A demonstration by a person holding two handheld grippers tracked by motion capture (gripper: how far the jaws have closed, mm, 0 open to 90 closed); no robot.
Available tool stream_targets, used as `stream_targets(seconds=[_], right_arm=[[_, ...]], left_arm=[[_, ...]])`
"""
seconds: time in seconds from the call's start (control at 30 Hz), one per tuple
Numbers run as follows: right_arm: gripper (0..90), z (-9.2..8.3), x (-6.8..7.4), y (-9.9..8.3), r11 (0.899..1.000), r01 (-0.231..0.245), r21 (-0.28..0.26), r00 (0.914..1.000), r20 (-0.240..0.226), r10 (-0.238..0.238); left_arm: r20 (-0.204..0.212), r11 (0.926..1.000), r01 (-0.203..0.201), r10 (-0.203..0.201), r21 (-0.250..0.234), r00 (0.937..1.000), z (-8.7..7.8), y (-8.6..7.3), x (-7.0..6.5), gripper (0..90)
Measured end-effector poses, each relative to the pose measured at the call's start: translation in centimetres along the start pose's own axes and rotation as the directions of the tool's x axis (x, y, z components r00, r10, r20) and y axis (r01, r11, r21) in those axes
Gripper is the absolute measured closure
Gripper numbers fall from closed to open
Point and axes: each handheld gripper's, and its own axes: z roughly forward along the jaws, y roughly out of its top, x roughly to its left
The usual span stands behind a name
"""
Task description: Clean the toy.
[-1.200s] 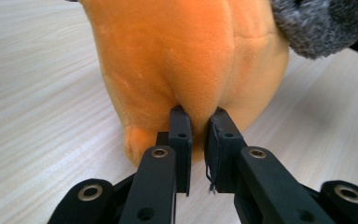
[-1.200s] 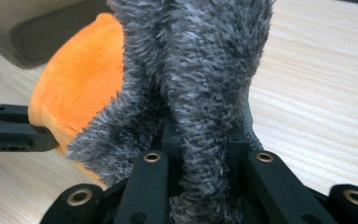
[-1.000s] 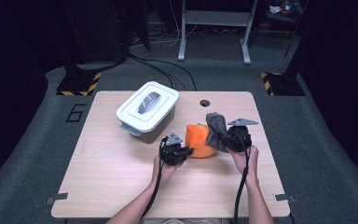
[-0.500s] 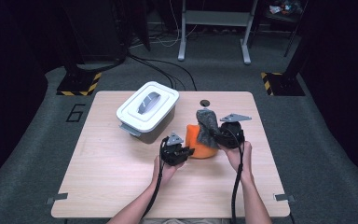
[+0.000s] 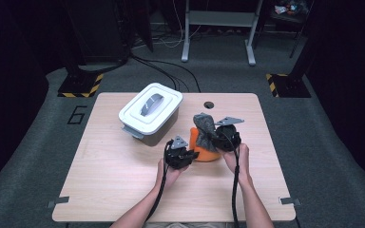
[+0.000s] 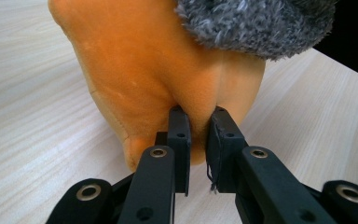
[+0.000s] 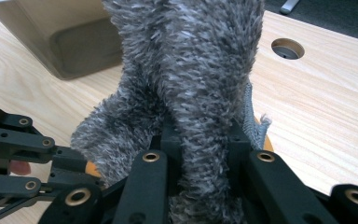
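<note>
An orange plush cloth (image 5: 203, 147) lies bunched at the table's middle, with a fuzzy grey cloth (image 5: 205, 126) draped over its top. My left gripper (image 5: 186, 154) sits at the orange cloth's left side and is shut on a pinched fold of the orange cloth (image 6: 168, 70), seen close in the left gripper view. My right gripper (image 5: 218, 138) stands at the right of the pile, shut on the grey cloth (image 7: 200, 79), which rises in a thick fold between its jaws. The left gripper's black linkage (image 7: 14, 154) shows at the lower left of the right gripper view.
A white lidded bin (image 5: 149, 113) with a grey handle stands at the back left of the wooden table (image 5: 100, 175). A round cable hole (image 5: 209, 104) lies behind the pile. Dark floor, cables and stands surround the table.
My right gripper has carried the grey cloth leftward, over the orange cloth, covering more of it. The left gripper has kept its hold and place.
</note>
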Motion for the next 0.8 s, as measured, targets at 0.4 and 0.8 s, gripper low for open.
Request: stream_targets(seconds=[0.4,0.8], right_arm=[[75.5,-0.4,-1.0,-0.9,1.0,-0.027,0.0,0.9995,0.019,0.027],[75.4,-0.4,-3.5,-2.4,0.996,-0.085,0.024,0.9953,0.049,0.083]], left_arm=[[-0.004,0.9999,0.009,-0.009,-0.005,1.0,0.0,-0.2,0.3,80.3],[0.002,1.0,0.006,-0.006,-0.003,1.0,0.0,-0.4,0.7,79.5]])
